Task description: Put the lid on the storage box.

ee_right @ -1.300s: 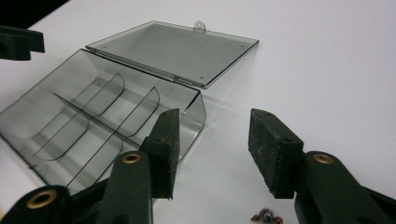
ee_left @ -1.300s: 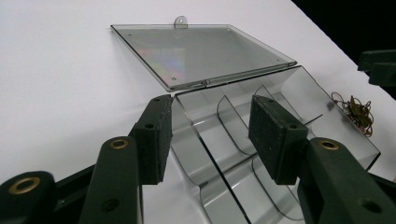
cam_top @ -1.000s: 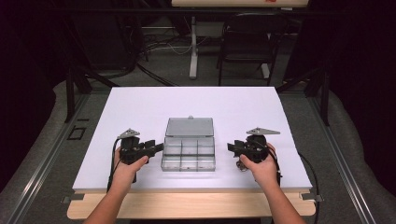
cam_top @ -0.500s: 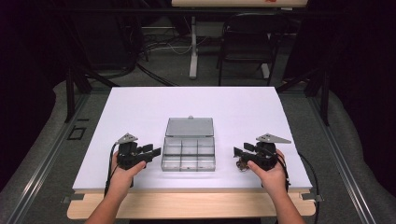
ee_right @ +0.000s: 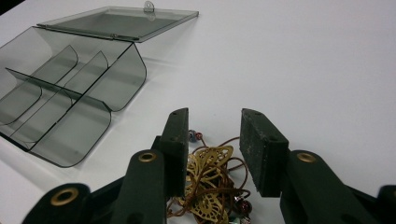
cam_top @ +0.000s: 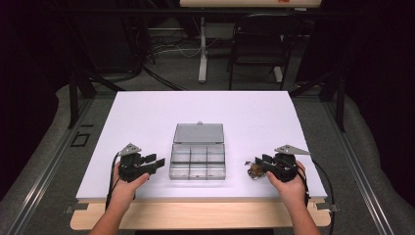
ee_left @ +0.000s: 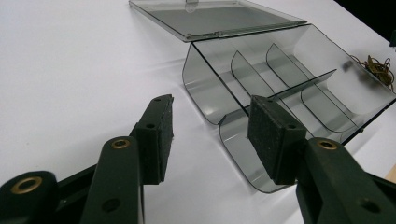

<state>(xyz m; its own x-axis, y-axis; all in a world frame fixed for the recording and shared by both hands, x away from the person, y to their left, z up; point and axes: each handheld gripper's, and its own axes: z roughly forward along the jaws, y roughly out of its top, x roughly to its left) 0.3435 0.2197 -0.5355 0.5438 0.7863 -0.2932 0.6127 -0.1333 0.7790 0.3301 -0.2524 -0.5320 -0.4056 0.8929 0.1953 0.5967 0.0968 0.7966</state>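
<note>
Right hand-held gripper [ee_right: 212, 154], jaws just closing but not yet pressing, straddles a tangled leaf-pendant necklace [ee_right: 210, 186] on the white desk [cam_top: 244, 112]; left hand-held gripper [ee_left: 210, 135] gapes empty beside the open compartment box [cam_top: 198, 159]; beyond, a chair [cam_top: 262, 41].

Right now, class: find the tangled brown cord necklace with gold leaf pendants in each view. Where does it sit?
High view: necklace lies lower right, just before the right gripper.
Left gripper view: far right edge, beyond the box.
Right gripper view: bottom centre, between the open jaws.
Shared landmark: the clear smoky plastic compartment box, lid open.
</note>
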